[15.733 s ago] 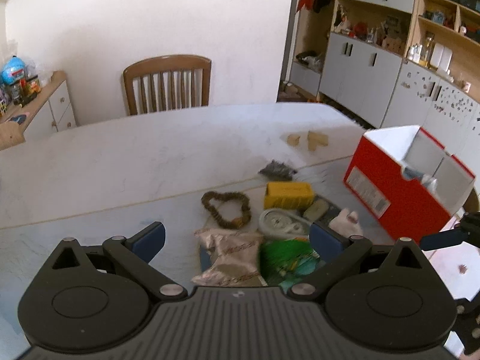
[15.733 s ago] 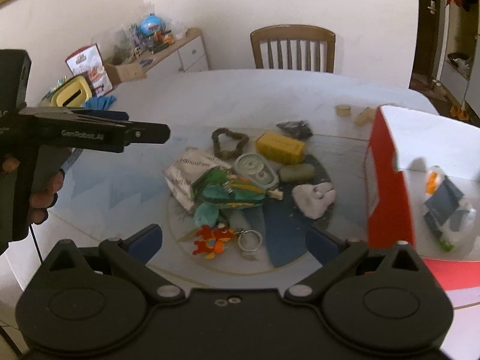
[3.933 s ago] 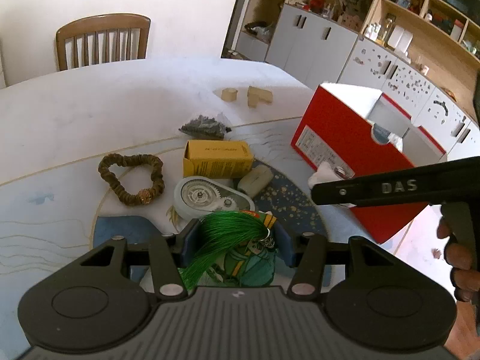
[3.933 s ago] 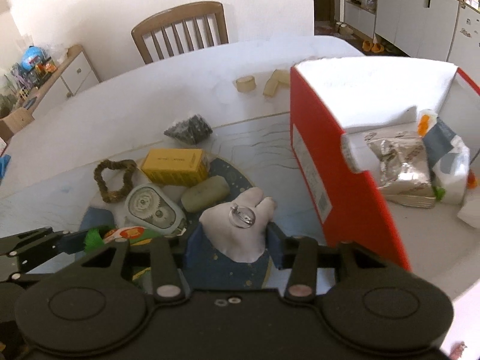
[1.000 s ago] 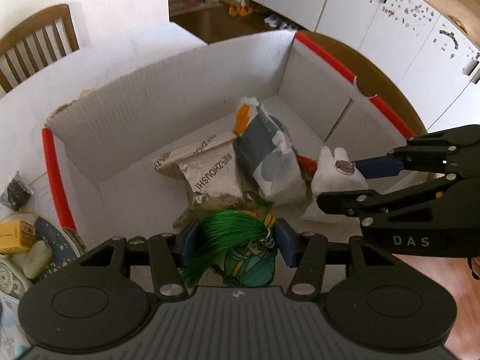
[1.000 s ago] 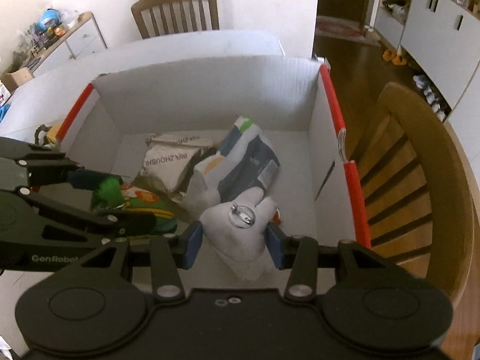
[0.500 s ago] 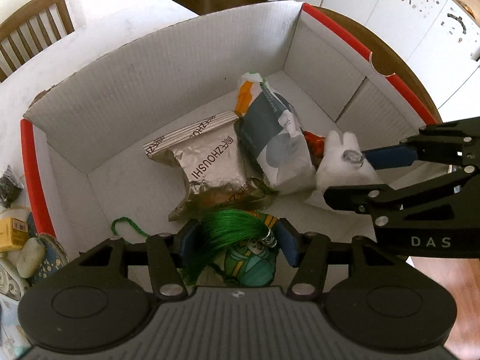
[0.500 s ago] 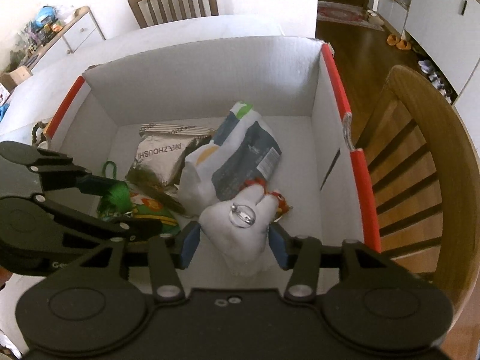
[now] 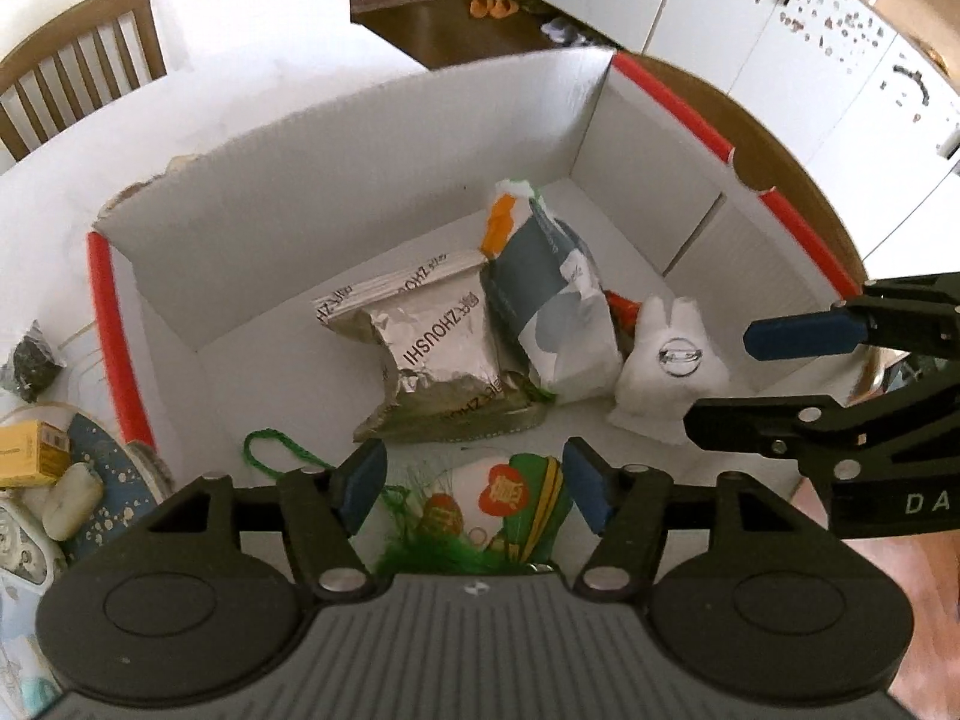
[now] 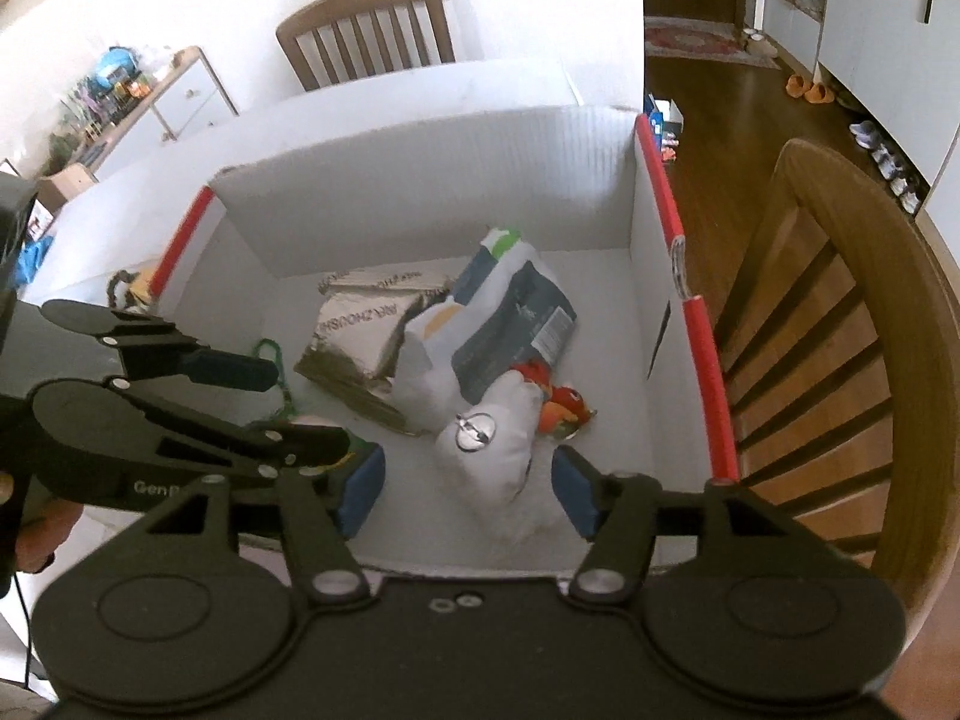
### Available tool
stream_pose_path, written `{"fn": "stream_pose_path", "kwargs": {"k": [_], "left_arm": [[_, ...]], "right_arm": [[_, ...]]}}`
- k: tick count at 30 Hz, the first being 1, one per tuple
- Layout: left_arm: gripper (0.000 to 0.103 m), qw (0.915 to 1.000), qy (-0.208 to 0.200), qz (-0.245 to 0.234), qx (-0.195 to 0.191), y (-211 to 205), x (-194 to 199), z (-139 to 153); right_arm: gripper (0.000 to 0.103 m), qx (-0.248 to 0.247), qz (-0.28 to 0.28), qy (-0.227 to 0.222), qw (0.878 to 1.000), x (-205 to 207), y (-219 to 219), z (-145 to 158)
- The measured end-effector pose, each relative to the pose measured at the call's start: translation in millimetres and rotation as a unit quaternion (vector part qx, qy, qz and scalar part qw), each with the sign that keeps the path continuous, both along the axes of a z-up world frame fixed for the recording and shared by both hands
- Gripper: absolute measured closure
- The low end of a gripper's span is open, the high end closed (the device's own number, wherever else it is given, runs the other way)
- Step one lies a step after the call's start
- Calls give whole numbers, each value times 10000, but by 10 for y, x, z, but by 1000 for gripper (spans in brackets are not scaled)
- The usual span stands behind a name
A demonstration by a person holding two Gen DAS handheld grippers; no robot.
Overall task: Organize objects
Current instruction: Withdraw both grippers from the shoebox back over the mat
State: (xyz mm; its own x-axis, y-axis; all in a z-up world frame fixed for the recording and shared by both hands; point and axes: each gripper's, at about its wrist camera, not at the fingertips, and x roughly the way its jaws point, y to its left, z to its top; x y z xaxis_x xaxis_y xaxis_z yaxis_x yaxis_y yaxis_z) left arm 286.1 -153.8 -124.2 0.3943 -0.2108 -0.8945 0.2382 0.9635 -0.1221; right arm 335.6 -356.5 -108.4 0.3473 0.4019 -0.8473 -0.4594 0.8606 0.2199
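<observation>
White plush pouch [image 10: 498,444] lies loose at twelve o'clock between my right gripper's [image 10: 468,489] just-widened jaws — left gripper [image 9: 474,483] likewise opening over the green tasselled charm [image 9: 504,510].

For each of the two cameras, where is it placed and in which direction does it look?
Left wrist: sits on the left tool, looks steeply down into the box; its own open blue fingers show, and the right tool enters from the right.
Right wrist: sits on the right tool, looks down into the same box; the left tool enters from the left.
Shared: the box, silver packet, white plush.
</observation>
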Motion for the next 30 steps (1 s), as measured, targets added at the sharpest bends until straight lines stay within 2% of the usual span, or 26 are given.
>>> {"fn": "stream_pose_path", "kwargs": {"k": [9,20,22,30], "left_arm": [[39,9989,-406,-7,-221,89,-163,346],[38,9942,-964,58,-476,351,-579,837],[29,9929,-1073,101,-505,433,-641,903],[25,9897,-1293,330,-513,867,-836,1012]], "right_arm": [[41,254,-40,-165,9995,-171,-59,225],[22,600,-32,-577,9965,-509,108,563],[18,642,-24,-639,9959,-561,175,613],[8,855,-11,-738,9936,-753,452,780]]}}
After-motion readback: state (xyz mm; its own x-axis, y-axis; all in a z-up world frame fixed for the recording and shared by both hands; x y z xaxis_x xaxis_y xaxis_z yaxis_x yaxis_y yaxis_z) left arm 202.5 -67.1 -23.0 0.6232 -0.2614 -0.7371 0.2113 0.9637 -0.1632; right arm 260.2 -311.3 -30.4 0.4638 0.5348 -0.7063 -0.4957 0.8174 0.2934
